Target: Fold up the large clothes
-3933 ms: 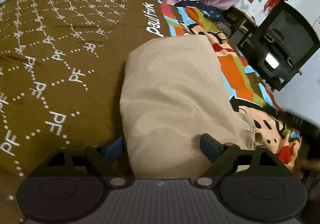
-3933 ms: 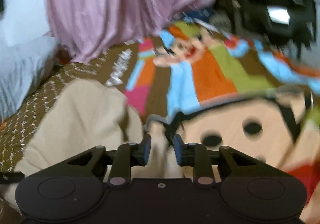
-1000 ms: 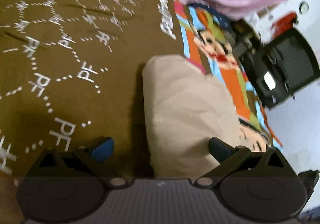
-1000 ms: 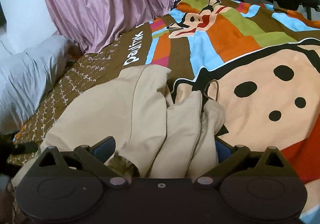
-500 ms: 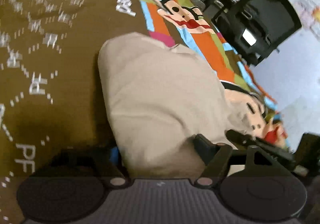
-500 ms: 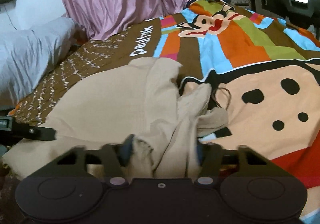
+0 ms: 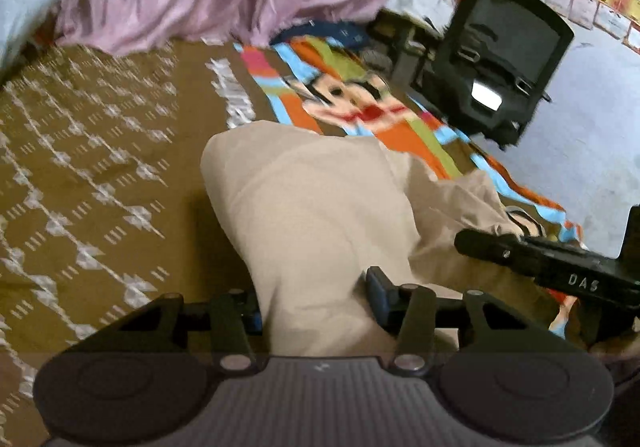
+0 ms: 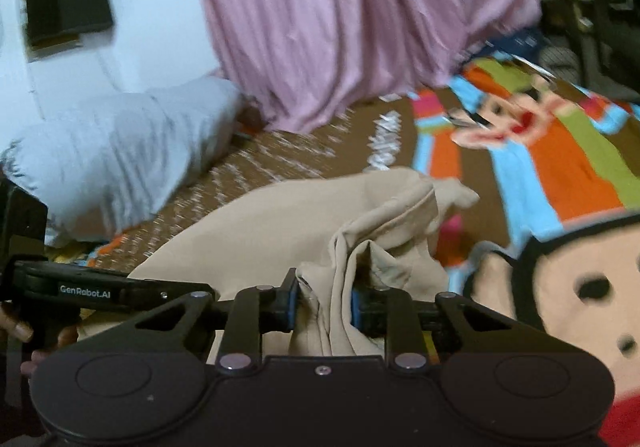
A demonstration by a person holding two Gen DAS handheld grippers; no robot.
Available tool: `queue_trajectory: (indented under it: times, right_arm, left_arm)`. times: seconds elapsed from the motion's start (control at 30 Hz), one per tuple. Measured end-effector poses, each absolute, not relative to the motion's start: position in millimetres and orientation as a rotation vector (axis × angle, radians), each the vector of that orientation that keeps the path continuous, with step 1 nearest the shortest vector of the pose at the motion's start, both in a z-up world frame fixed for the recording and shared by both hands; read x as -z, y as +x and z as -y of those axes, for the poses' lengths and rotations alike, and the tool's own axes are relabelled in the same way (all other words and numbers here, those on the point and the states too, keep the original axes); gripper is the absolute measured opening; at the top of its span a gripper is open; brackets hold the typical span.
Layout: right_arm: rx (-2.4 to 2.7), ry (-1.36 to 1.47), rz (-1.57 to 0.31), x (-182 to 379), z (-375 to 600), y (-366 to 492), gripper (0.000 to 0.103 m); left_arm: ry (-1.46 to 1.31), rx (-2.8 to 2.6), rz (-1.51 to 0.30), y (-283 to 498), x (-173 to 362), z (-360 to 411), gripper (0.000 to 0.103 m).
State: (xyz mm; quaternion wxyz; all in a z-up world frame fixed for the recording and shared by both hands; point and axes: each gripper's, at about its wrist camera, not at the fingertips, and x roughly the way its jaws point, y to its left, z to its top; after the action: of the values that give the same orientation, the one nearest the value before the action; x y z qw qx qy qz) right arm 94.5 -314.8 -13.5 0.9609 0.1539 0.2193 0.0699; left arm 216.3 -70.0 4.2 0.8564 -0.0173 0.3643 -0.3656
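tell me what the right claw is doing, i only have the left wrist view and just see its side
observer: the right claw has just been closing, and its pads now pinch a bunched fold of the beige cloth.
operator: is that bunch flat or crumpled
observer: crumpled, with several upright creases just beyond the pads; the rest slopes off to the left as a smooth sheet.
operator: anything off to the left i cant see
observer: a grey pillow lies at the left side of the bedspread, next to the pink curtain.
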Motion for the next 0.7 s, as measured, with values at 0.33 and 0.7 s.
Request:
queue_trajectory:
  times: [0.33, 0.7]
  right_arm:
    - [-0.25, 0.232, -0.356, 8, 232, 219, 0.025]
    - [-0.113, 0.269, -0.649, 90, 219, 266, 0.05]
  left_arm:
    - [0.064, 0.52, -0.619, 276, -19, -2, 0.051]
    - [-0.006, 0.374, -0.776, 296, 53, -40, 0.072]
